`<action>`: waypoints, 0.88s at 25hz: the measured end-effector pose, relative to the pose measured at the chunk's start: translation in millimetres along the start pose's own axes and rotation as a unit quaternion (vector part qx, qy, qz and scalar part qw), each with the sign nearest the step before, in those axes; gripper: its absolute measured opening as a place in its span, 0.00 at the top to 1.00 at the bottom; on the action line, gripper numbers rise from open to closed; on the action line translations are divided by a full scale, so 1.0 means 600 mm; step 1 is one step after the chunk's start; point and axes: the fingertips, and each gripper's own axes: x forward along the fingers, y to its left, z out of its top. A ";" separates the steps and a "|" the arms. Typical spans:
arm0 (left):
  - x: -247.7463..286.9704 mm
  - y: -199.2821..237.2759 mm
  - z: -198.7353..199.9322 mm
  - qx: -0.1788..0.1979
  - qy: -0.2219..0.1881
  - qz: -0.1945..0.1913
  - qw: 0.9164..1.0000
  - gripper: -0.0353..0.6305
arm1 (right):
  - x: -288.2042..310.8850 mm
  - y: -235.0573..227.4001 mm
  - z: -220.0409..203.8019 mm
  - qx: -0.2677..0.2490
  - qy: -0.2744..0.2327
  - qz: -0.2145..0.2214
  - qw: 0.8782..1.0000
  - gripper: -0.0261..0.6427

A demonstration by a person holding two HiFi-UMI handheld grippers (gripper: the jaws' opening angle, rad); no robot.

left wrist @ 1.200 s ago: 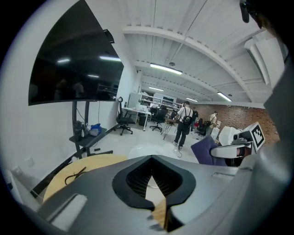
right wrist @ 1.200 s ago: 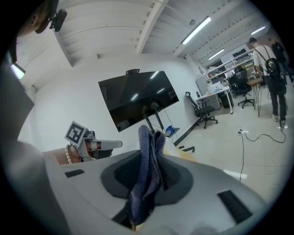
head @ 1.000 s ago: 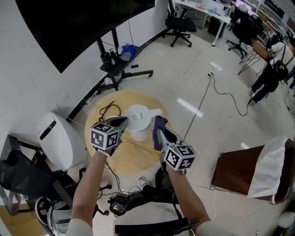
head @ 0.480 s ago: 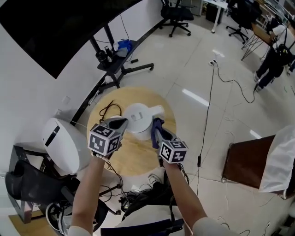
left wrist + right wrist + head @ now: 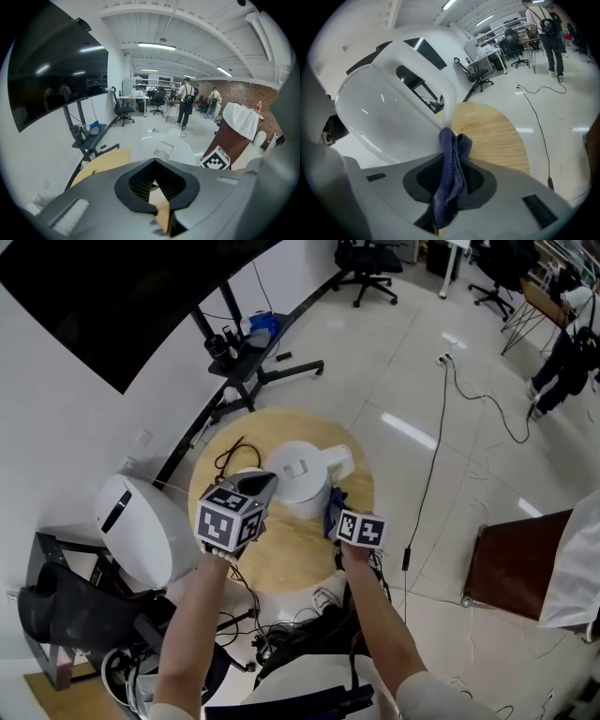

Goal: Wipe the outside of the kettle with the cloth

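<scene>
The white kettle (image 5: 300, 474) stands on the round wooden table (image 5: 281, 554). My left gripper (image 5: 261, 484) hangs just left of the kettle's top, jaws shut with nothing between them; in the left gripper view (image 5: 154, 180) the kettle's lid (image 5: 164, 150) lies just beyond its tips. My right gripper (image 5: 335, 514) is low at the kettle's right side, shut on a dark blue cloth (image 5: 331, 505). In the right gripper view the cloth (image 5: 451, 173) sticks up from the jaws against the kettle's lower wall (image 5: 389, 122).
A white rounded machine (image 5: 141, 531) stands left of the table. A black cable (image 5: 230, 460) lies on the table's far left. A screen stand (image 5: 248, 362), floor cables (image 5: 441, 427) and a brown chair (image 5: 520, 563) surround it. People stand far off (image 5: 185, 101).
My right gripper has sunk down along the kettle's right side with the cloth. The left gripper stayed by the kettle's left, only rolling a little.
</scene>
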 end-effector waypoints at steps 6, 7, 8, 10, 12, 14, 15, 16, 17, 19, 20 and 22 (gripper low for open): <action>0.001 -0.001 -0.002 0.001 0.003 0.000 1.000 0.94 | -0.099 0.101 0.062 0.005 -0.086 0.077 0.993 0.84; 0.001 0.000 -0.002 0.000 0.003 0.000 1.000 0.94 | -0.123 0.122 0.077 0.005 -0.104 0.094 0.990 0.84; 0.001 0.000 -0.001 -0.002 0.002 0.000 1.000 0.94 | -0.145 0.140 0.092 0.009 -0.121 0.110 0.987 0.84; 0.001 0.000 -0.001 -0.007 0.001 -0.001 1.000 0.94 | -0.184 0.170 0.116 0.022 -0.149 0.138 0.979 0.84; 0.000 0.000 0.000 -0.011 -0.002 -0.001 1.000 0.94 | -0.210 0.190 0.130 0.032 -0.164 0.156 0.973 0.84; 0.000 0.000 0.000 -0.013 -0.002 -0.002 1.000 0.94 | -0.225 0.202 0.136 0.043 -0.170 0.173 0.969 0.84; 0.000 -0.001 0.000 -0.013 -0.001 -0.001 1.000 0.94 | -0.230 0.206 0.138 0.050 -0.172 0.181 0.967 0.84; 0.000 -0.002 0.001 -0.012 0.000 0.000 1.000 0.94 | -0.234 0.208 0.139 0.053 -0.174 0.187 0.965 0.84; 0.000 -0.002 0.001 -0.011 0.001 0.001 1.000 0.94 | -0.235 0.209 0.139 0.052 -0.176 0.189 0.965 0.84; 0.000 -0.002 0.002 -0.011 0.002 0.003 1.000 0.94 | -0.224 0.202 0.130 0.052 -0.172 0.184 0.966 0.84; 0.000 -0.002 0.002 -0.012 0.002 0.003 1.000 0.94 | -0.212 0.193 0.120 0.054 -0.167 0.176 0.969 0.84; -0.001 -0.003 0.001 -0.014 0.003 0.003 1.000 0.94 | -0.177 0.163 0.089 0.047 -0.148 0.141 0.978 0.84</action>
